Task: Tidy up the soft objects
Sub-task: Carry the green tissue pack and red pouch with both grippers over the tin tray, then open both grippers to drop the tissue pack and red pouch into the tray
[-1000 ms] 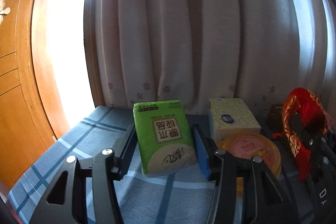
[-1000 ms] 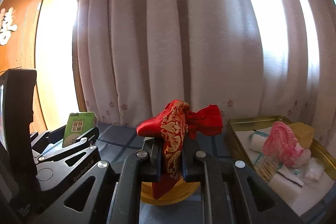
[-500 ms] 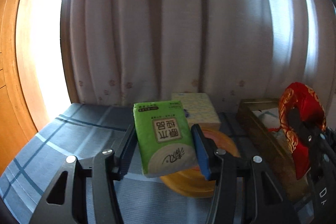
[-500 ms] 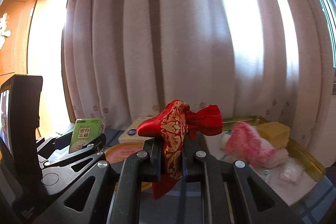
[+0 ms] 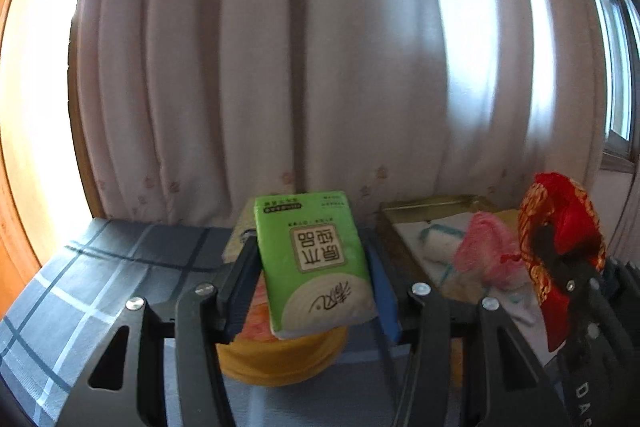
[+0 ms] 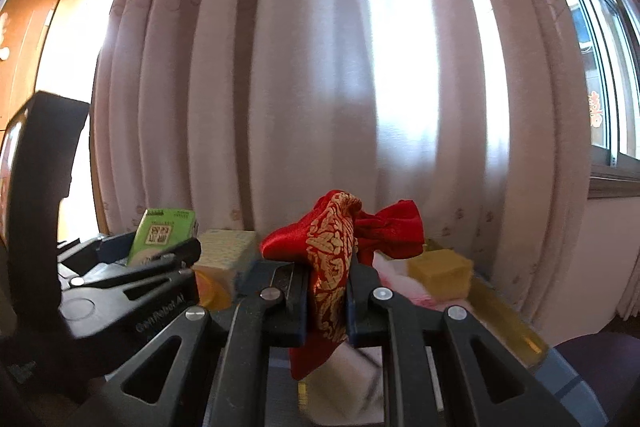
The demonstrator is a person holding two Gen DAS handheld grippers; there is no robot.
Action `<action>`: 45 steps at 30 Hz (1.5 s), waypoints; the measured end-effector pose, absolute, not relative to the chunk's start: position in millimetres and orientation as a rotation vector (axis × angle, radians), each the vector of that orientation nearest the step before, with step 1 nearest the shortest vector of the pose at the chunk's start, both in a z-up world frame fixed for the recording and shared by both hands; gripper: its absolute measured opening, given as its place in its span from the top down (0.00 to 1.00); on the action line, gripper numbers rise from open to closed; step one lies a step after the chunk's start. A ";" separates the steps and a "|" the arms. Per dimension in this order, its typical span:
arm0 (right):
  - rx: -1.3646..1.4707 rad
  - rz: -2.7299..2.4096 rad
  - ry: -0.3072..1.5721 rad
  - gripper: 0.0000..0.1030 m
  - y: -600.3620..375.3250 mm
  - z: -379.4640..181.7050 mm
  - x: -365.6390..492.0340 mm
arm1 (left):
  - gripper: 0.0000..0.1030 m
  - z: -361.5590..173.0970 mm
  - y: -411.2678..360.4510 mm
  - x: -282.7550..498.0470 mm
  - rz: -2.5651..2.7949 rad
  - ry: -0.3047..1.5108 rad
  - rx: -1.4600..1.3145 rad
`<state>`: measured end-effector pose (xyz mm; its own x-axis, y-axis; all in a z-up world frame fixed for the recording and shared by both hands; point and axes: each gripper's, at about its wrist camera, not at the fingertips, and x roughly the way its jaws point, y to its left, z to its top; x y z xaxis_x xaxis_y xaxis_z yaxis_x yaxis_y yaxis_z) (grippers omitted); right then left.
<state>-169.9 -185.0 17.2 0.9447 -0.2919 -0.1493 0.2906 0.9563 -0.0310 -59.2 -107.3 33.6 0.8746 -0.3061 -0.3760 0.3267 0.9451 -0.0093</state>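
My left gripper (image 5: 314, 263) is shut on a green tissue pack (image 5: 316, 259) and holds it above the table; the pack also shows in the right wrist view (image 6: 162, 235). My right gripper (image 6: 328, 279) is shut on a red and gold cloth pouch (image 6: 336, 247), also seen at the right of the left wrist view (image 5: 560, 239). A gold tray (image 5: 404, 219) lies ahead to the right and holds a pink soft item (image 5: 484, 251), a white roll (image 5: 438, 247) and a yellow block (image 6: 440, 271).
A round yellow tin (image 5: 280, 359) sits under the held tissue pack, with a pale tissue box (image 6: 224, 251) behind it. The table has a blue checked cloth (image 5: 100, 275). Curtains (image 5: 320, 67) hang close behind; a window (image 6: 600, 67) is at the right.
Both grippers have swung to the right with their loads. The gold tray has come further into the left wrist view and now lies closer in the right wrist view.
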 end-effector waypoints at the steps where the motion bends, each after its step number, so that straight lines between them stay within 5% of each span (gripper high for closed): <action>1: -0.008 -0.305 0.152 0.85 -189.6 18.2 -171.8 | 0.50 34.6 -111.1 -59.4 -0.340 0.380 0.058; 25: -0.062 -0.418 0.188 0.85 -292.3 57.5 -168.1 | 0.50 42.0 -208.2 -66.7 -0.569 0.452 0.039; 45: -0.084 -0.208 0.604 0.86 -340.0 45.3 -36.7 | 0.50 20.8 -263.2 -50.3 -0.631 0.569 0.108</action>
<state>-36.7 -340.0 45.3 0.8030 -0.2182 -0.5546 0.1693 0.9758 -0.1387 -50.3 -263.2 20.8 0.6604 -0.5282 -0.5338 0.5858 0.8071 -0.0738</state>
